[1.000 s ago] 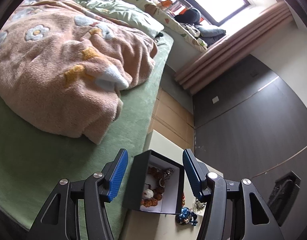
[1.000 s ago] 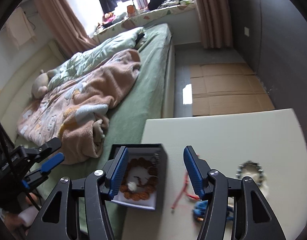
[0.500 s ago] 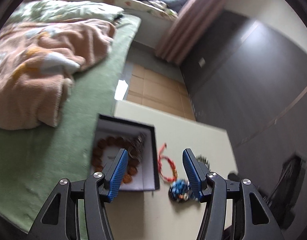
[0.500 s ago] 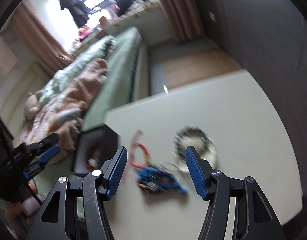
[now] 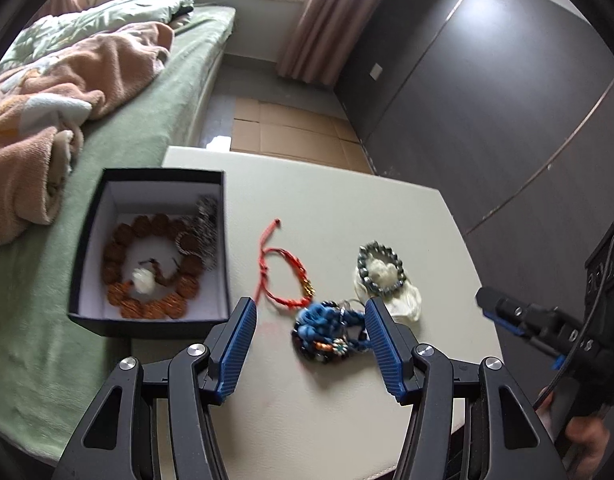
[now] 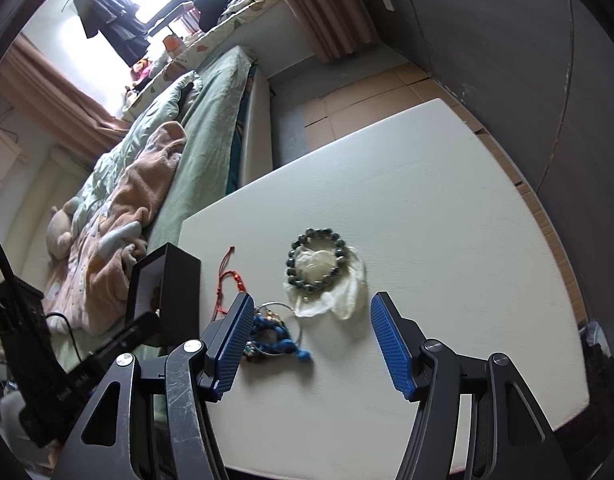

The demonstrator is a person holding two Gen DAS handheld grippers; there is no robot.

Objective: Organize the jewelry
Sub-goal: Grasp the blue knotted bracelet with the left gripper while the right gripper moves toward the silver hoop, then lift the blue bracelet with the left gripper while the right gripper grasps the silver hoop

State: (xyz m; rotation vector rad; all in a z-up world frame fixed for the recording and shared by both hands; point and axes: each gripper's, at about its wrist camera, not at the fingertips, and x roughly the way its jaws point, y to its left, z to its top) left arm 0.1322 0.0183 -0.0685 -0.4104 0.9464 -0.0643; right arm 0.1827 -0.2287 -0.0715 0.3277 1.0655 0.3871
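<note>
**Box part filled, three pieces still out**

At the table's (image 5: 387,208) left edge sits the box (image 5: 147,322), already holding a brown bead bracelet (image 5: 147,268) and a silvery piece (image 5: 203,226). Just right of it lies the red cord (image 5: 285,274); nearer the front edge, the blue tangle (image 5: 327,334); further right, the grey bead bracelet (image 5: 381,268) on a pale wrapper (image 5: 403,304). The left gripper (image 5: 309,344) hangs over the blue tangle, jaws wide and empty. The right gripper (image 6: 311,340) hovers near the same piece, also wide and empty. By my reckoning the job is under half done: three pieces remain to box.
</note>
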